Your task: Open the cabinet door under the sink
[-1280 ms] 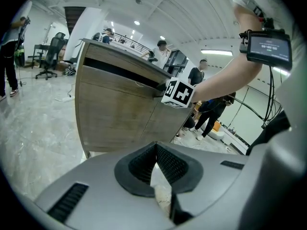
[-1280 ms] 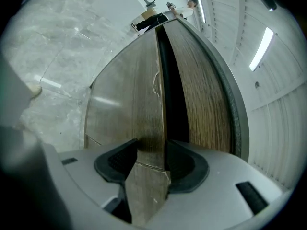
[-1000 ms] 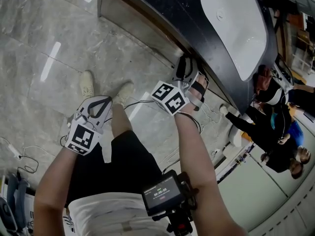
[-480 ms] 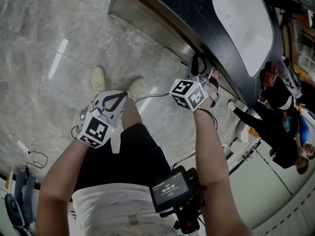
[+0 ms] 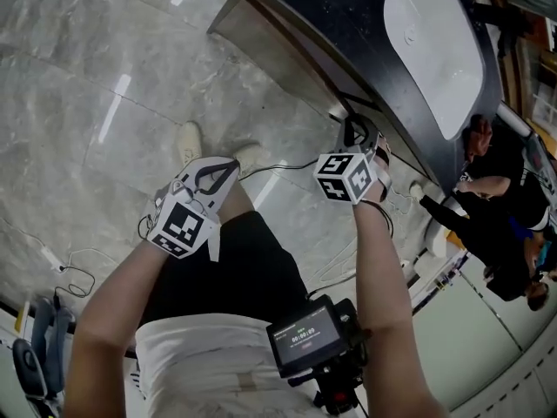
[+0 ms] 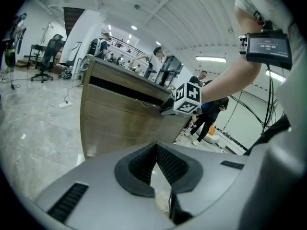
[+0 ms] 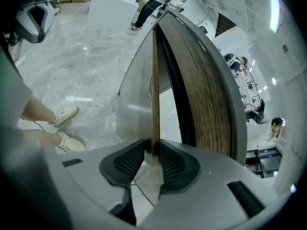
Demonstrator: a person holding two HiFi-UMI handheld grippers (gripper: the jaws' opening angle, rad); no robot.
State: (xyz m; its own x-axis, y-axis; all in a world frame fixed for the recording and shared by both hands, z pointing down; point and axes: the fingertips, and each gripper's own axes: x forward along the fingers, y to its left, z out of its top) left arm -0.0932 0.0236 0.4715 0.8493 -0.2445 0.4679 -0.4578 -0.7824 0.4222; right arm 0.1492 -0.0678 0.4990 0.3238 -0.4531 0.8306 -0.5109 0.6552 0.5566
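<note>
Right jaws closing on the door edge below the white oval sink basin (image 5: 435, 50)

The right gripper (image 7: 152, 152) has just been closing its jaws, and they now pinch the thin free edge of the brown wood-grain cabinet door (image 7: 155, 80) below the sink. That edge runs straight away from the jaws, down toward the floor, and the door looks slightly ajar. The right forearm reaches steeply down. The left gripper (image 6: 156, 150), jaws together and empty, hovers farther from the sink.
</note>
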